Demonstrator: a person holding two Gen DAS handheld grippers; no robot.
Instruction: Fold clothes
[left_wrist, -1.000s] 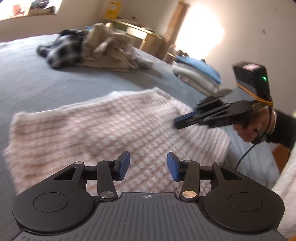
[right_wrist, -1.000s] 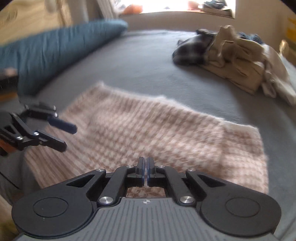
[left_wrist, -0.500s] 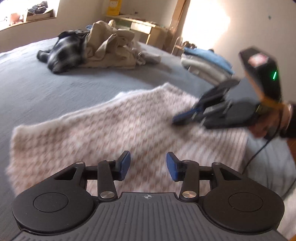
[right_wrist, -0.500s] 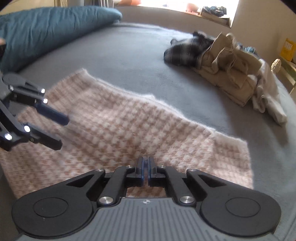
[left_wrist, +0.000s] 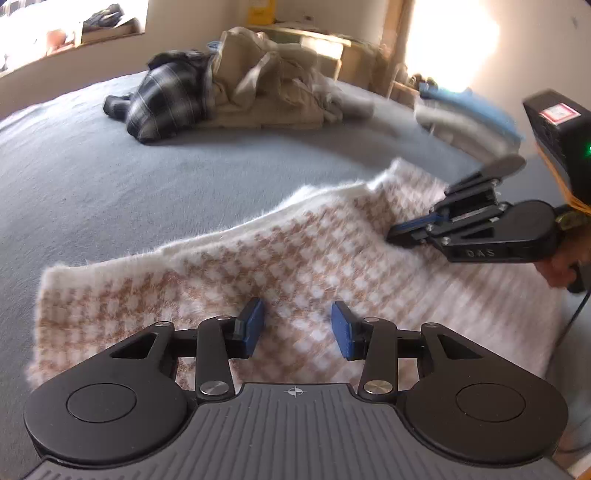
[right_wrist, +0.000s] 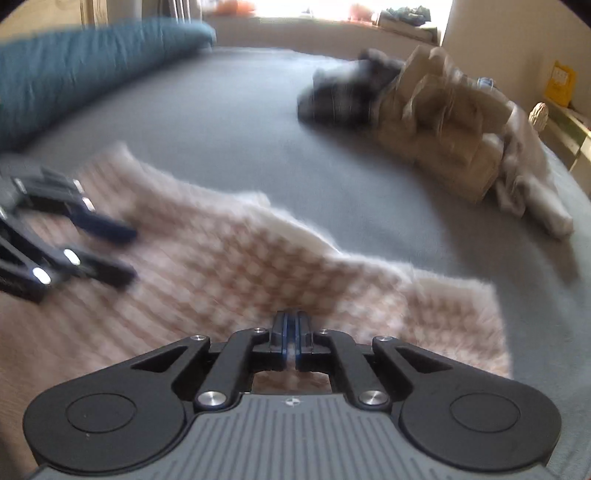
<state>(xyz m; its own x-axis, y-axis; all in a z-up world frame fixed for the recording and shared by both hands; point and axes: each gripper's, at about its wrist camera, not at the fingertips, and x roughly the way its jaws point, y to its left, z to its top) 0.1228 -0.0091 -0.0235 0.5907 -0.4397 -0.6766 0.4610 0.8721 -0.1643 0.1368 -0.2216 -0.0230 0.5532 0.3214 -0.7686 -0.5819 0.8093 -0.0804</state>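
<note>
knitted garment (left_wrist: 295, 254): tan and white check, white edge
bedcover (left_wrist: 110, 177): grey-blue
crumpled shirt (left_wrist: 166, 99): dark plaid
heaped clothes (left_wrist: 266, 88): beige
pillow (right_wrist: 74, 81): teal
gripper pads (left_wrist: 255, 325): blue

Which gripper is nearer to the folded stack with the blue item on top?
Right. The right gripper is over the checked cloth's end near the stack; the left gripper is further along the cloth.

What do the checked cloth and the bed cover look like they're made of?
Checked cloth: looks like a soft woven or knitted wool-type fabric, matt, tan-and-white check, with a fuzzy nap fringing its white edge. Bed cover: seems a smooth grey-blue textile, matt, lying flat with little visible texture; the exact fibre can't be told.
</note>
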